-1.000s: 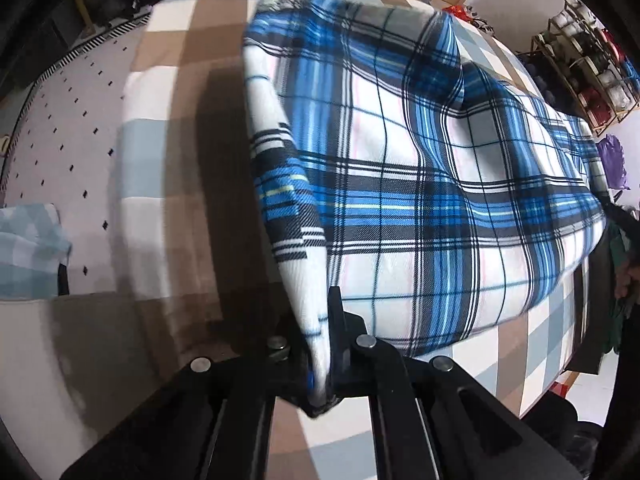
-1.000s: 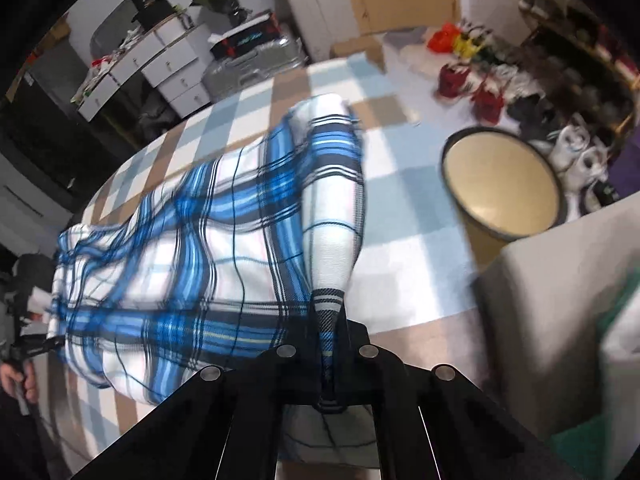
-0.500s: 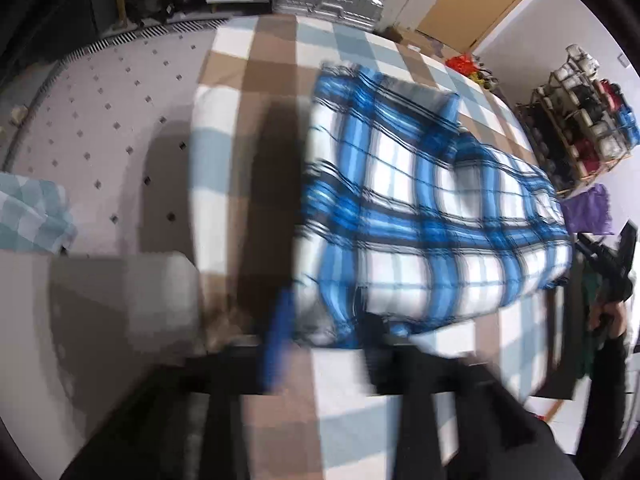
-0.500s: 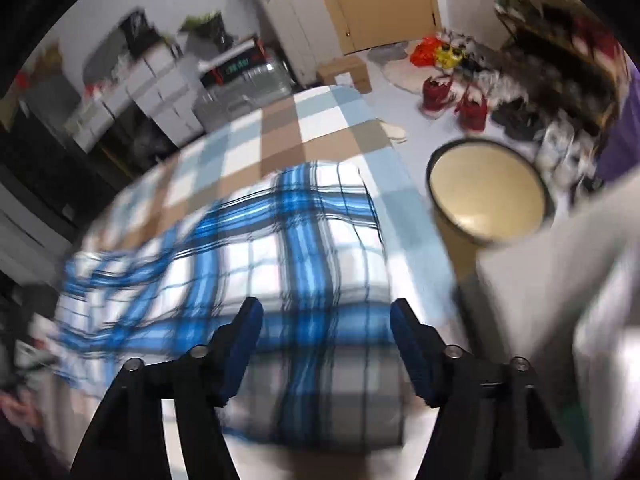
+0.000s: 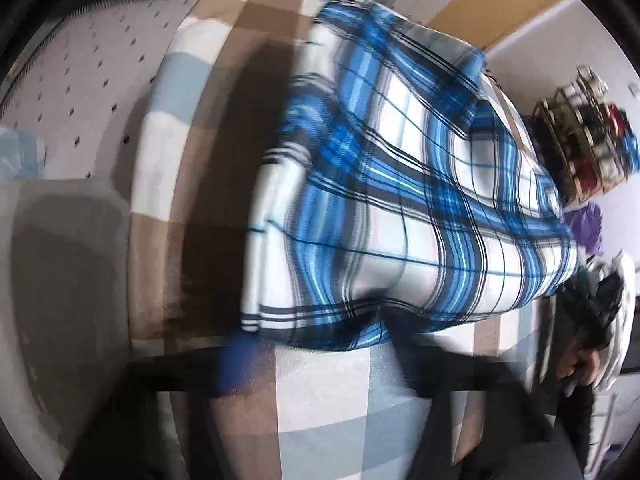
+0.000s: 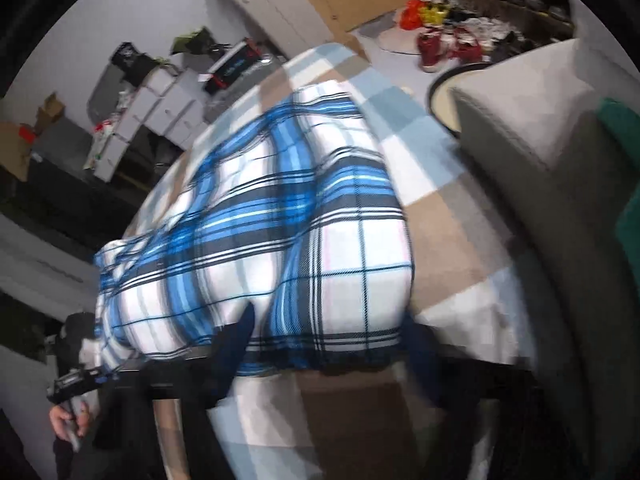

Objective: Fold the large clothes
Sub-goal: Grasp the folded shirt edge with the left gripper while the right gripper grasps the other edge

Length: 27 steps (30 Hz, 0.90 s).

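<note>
Plaid cloth (image 5: 400, 200) lying on checked bedcover (image 5: 320, 420), near hem at both my claws, left claw (image 5: 320, 346) blurred, fingers apart, right claw (image 6: 326, 350) apart, closing, nothing pinched, shoe rack (image 5: 588, 140) only in left view, round tub (image 6: 440, 96) only in right

Checked brown-blue-white bedcover (image 5: 320, 396) on bed; folded blue plaid garment (image 5: 400, 208) flat on it.
</note>
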Tool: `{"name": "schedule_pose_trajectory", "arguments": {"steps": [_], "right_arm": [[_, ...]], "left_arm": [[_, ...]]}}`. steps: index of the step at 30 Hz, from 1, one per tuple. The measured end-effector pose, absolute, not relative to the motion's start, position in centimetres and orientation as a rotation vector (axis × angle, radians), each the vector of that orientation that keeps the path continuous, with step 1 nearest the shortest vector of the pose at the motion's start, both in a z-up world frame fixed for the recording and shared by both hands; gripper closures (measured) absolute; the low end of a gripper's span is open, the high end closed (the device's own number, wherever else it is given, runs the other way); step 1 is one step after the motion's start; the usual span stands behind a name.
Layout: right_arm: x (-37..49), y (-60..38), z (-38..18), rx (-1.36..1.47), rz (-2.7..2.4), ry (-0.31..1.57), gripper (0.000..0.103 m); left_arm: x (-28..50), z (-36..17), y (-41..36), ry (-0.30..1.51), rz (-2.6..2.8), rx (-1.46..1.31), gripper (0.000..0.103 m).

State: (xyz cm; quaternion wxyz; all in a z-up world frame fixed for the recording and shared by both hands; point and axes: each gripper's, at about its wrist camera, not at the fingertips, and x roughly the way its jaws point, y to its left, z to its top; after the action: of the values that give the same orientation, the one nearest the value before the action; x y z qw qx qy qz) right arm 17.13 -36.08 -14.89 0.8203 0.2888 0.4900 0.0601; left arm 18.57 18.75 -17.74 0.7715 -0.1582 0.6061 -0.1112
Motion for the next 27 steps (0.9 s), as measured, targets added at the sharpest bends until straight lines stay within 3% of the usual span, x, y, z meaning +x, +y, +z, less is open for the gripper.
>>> {"name": "schedule_pose_trajectory", "arguments": {"steps": [1,8,14,19,24,25,26,27], "right_arm": [[17.1,-36.0,-14.8,0.618,0.138,1.040,0.095],[15.7,-36.3,-10.5,0.430,0.095,0.939,0.098],[13.4,-34.8,-8.9,0.248,0.099,0.983,0.098],[10.5,-33.8,-10.0,0.185,0.099,1.144,0.098],[8.1,-32.6,-10.4,0.082,0.018,1.208,0.084],[7.7,-32.6,-9.8,0.079,0.008,1.190,0.079],[7.1,-32.8,-8.8,0.085,-0.002,1.156,0.075],[6.6,-32.9,-7.8,0.093,-0.015,1.124,0.063]], "left_arm": [[18.6,-17.8,18.4,1.317,-0.249,-0.324,0.103],[17.0,-15.8,18.9,1.277,-0.268,-0.283,0.103],[13.7,-14.4,19.1,1.248,-0.295,-0.266,0.103],[10.3,-14.8,19.3,1.265,-0.298,-0.288,0.103],[8.8,-13.8,20.7,1.270,-0.122,-0.231,0.092],[8.5,-12.6,21.0,1.241,-0.116,-0.237,0.086],[8.3,-11.5,21.1,1.211,-0.120,-0.232,0.071],[7.9,-9.3,21.0,1.142,-0.118,-0.196,0.060]]}}
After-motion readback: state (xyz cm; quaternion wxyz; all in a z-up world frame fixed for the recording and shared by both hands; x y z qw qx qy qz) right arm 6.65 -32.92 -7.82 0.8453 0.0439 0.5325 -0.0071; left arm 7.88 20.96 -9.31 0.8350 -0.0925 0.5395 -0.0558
